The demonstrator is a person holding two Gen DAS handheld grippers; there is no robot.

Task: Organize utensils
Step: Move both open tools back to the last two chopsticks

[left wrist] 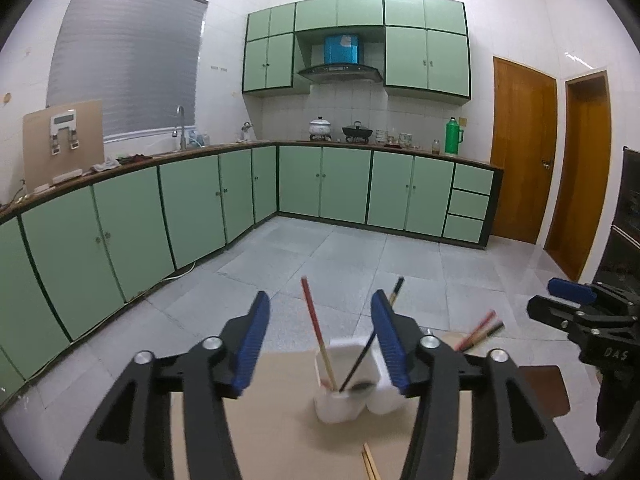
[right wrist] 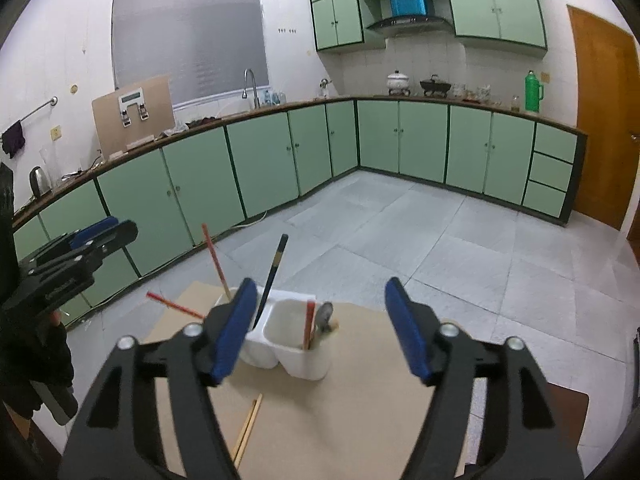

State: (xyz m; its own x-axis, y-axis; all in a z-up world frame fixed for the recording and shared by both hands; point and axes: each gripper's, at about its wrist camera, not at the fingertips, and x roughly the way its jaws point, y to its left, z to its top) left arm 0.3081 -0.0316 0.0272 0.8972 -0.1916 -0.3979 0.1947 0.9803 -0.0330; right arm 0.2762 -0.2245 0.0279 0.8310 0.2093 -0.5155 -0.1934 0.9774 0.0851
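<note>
The white holder [right wrist: 286, 340] stands near the far edge of the tan board [right wrist: 360, 420] that covers the bench, its compartments side by side and open at the top. In the left compartment a red chopstick [right wrist: 215, 258] and a black chopstick [right wrist: 275, 270] lean apart against the rim, each tip down inside — a loose drop, likely, since nothing holds them upright. The right compartment holds a shorter red stick [right wrist: 309, 326] and a grey, rounded handle [right wrist: 323, 316], too blurred to name. Another red stick [right wrist: 174, 305] lies outside the holder on its left, and a pale wooden pair [right wrist: 249, 426] lies flat on the board nearer the camera; both appear unsorted yet.

The right gripper [right wrist: 320, 330] points down toward the holder with its jaws spread wide and nothing between the blue pads, so it holds nothing. The left gripper [left wrist: 318, 344] hangs just before the holder as well, jaws also spread; from its own camera the two leaning chopsticks show in the gap between its jaws, but the pads press on neither. From the right wrist camera it sits off at the left edge, well apart from the holder.

Behind the bench lie the grey tiled floor [left wrist: 360, 248], green cupboards [left wrist: 192, 200] and a wooden door [left wrist: 520, 148].
</note>
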